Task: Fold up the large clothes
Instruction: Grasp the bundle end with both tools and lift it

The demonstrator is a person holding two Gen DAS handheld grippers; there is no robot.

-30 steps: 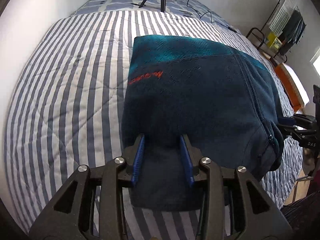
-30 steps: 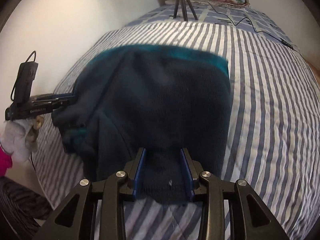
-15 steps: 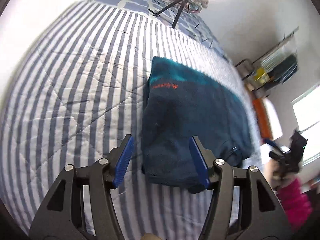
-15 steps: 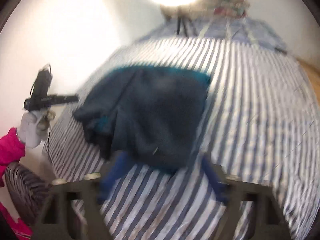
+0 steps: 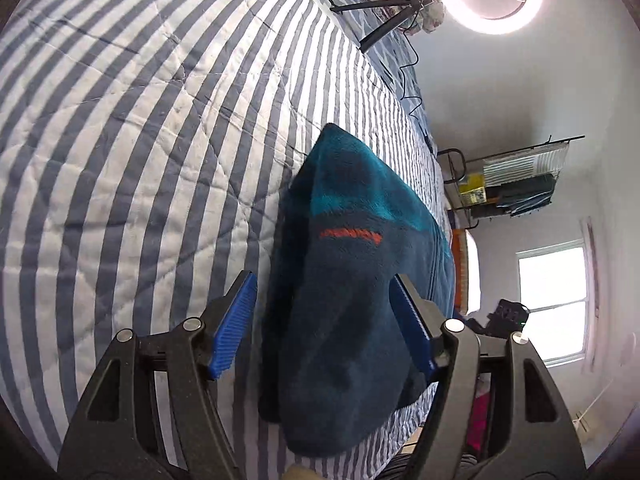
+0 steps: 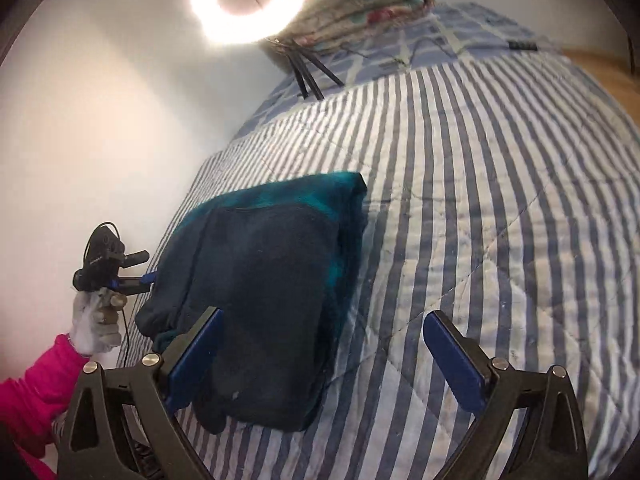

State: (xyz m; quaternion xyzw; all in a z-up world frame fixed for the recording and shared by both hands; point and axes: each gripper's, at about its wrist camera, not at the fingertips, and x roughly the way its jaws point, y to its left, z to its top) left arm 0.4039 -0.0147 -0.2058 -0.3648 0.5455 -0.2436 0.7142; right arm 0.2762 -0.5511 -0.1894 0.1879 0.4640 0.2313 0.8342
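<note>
**Both claws let go of the folded fleece**

Left gripper [image 5: 324, 324] and right gripper [image 6: 320, 354] have just been opening; nothing is pinched. The fleece jacket [image 6: 264, 284] lies folded near the striped quilt's [image 6: 500, 200] edge: soft, thick, floppy, probably best pinched at corners.

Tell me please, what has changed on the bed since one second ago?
Both tongs, left and right, let go of the folded fleece: their jaws have just been opening and both pulled back from it. The fleece stays folded on the striped quilt.
</note>
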